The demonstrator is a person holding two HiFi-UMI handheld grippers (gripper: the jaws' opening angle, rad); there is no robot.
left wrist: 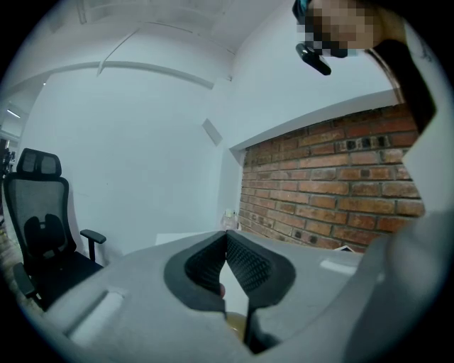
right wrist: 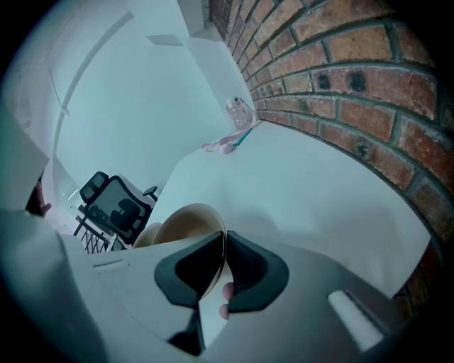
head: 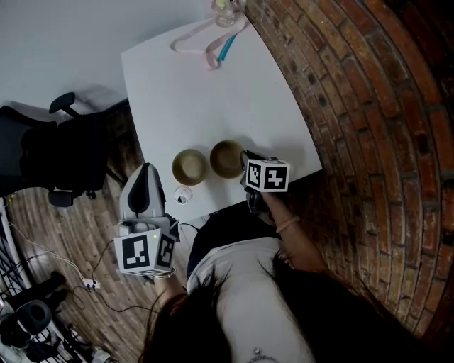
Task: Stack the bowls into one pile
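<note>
So, right gripper [right wrist: 224, 244] first: its jaws are pinched shut on the rim of a tan bowl [right wrist: 186, 228]. One jaw is inside the bowl and the other outside. In the head view that gripper [head: 245, 167] is at the near edge of the white table [head: 213, 99], and the bowl [head: 228, 159] sits just left of it. From here I can't tell if the bowl is flat on the table or tipped up a bit.

The second bowl [head: 189, 166] is just past the first one on the side away from the right gripper, right way up. The two are close, maybe touching. In the right gripper view the second bowl [right wrist: 145, 235] peeks out behind the gripped one.

The left gripper [head: 147, 171] is off the table's left edge, over the wood floor [head: 42, 234], with the second bowl off to its right. In its own view the left gripper [left wrist: 226, 239] has its jaws closed tip to tip with nothing between them, and it looks along the table toward the brick wall [left wrist: 319, 198].

There's an office chair [head: 50, 156] further left of the left gripper. Way out past both grippers, at the far end of the table, there's a pink strap [head: 202, 39] and a glass jar [head: 225, 10].
</note>
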